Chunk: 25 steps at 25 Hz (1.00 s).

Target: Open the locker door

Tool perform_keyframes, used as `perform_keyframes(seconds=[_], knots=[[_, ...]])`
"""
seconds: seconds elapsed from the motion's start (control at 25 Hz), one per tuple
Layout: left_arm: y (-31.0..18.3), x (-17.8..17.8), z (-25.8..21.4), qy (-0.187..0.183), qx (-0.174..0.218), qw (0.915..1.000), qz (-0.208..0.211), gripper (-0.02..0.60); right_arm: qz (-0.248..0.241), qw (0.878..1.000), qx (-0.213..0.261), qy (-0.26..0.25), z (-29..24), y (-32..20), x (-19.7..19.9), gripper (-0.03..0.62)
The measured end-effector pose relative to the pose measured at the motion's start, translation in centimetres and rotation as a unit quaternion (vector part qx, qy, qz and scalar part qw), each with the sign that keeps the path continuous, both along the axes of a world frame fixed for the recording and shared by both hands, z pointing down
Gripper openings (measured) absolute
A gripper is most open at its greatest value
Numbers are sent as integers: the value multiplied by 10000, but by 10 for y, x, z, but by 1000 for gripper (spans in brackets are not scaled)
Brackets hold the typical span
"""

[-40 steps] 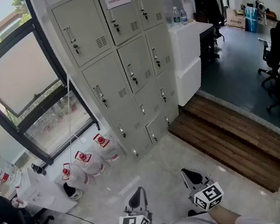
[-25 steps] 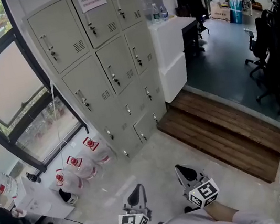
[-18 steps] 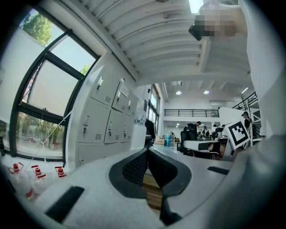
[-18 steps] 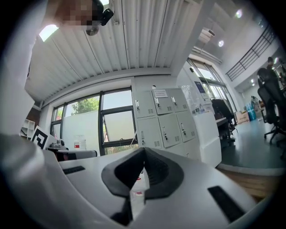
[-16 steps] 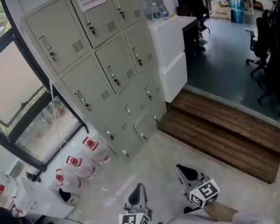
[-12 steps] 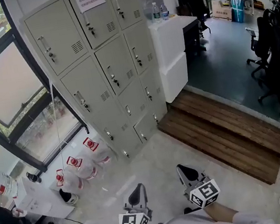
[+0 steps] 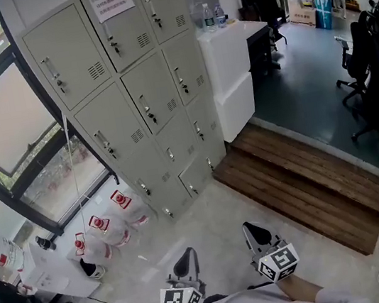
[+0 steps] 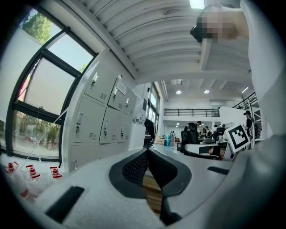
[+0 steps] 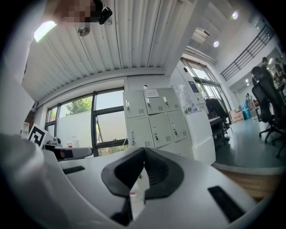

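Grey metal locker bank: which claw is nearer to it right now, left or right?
Left. The left claw sits short of the grey metal locker bank's bottom row, roughly facing it; the right claw is further out, toward the dark wooden step. Neither touches it.

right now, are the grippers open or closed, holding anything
left gripper: closed, holding nothing
right gripper: closed, holding nothing

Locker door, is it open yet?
Not yet. Done: nothing, every door on the lockers is shut. In hand: the left gripper and right gripper are shut, empty, and well short of the lockers. Left: reach a handle, grab it and pull.
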<state>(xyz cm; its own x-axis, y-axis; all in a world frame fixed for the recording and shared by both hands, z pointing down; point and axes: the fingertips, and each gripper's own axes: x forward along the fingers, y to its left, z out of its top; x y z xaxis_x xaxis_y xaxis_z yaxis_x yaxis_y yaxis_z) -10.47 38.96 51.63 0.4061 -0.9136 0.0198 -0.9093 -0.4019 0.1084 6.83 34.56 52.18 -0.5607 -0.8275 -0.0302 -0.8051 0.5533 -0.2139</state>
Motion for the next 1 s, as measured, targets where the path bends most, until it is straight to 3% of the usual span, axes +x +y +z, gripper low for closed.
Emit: perform_keyframes(seconds=[0.32,0.56,0.72,1.0], knots=[[-59,7,7,-64,-80,9999,35,9,170,9998,-66,-1,9,-51,16,12],[-141,-2,21,10,-2,9996,271,9,251,9996,-59,122,22,-117,1,12],[-222,-15,33,40,109,9977,663,9,220,9994,-54,254,39,-191,-24,12],[-438,-50,28,-218,85,9924,1210,9,554,9978,8,373,29,-389,-72,12]])
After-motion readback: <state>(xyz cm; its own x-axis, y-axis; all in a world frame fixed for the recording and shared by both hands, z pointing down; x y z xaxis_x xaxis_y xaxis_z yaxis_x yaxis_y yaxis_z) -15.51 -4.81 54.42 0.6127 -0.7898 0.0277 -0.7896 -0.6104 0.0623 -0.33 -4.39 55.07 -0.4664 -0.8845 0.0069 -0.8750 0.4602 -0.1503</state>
